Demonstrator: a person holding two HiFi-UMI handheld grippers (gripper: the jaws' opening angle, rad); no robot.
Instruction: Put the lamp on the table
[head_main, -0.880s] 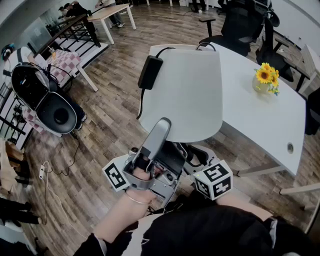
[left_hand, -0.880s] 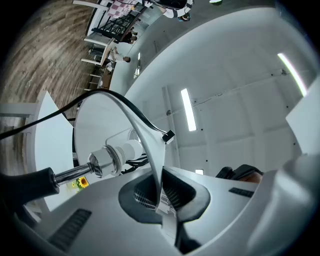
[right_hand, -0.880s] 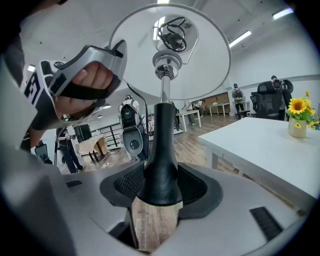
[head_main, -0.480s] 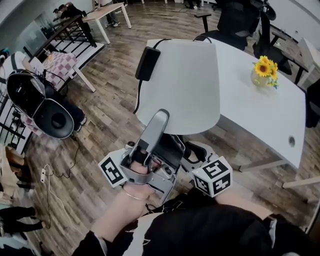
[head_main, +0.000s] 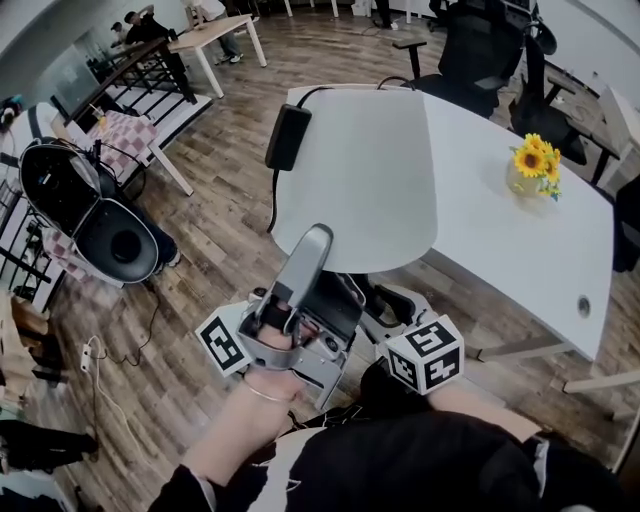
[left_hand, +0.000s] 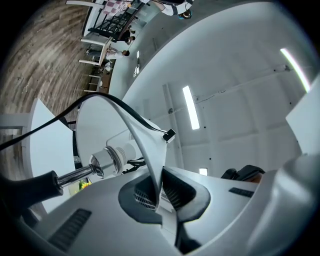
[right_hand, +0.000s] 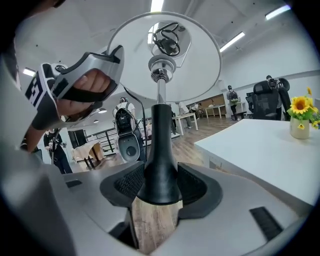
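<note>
The lamp has a wide white shade (head_main: 360, 190), a chrome socket (left_hand: 112, 157) and a black stem (right_hand: 161, 150). It is held in the air over the wooden floor, next to the near end of the white table (head_main: 520, 230). My left gripper (head_main: 318, 240) is shut on the lower rim of the shade, which shows as a thin white edge between its pads (left_hand: 159, 192). My right gripper (right_hand: 160, 182) is shut on the flared black foot of the stem; in the head view the shade hides its jaws. The lamp's black cable and power adapter (head_main: 287, 137) hang off the shade's far side.
A vase of yellow flowers (head_main: 530, 165) stands on the table's far right part. Black office chairs (head_main: 480, 50) stand behind the table. A black and white round machine (head_main: 90, 215) sits on the floor at the left. More tables and people are far off.
The lamp has drifted slightly left and away, with the adapter swinging along. Both grips look unchanged.
</note>
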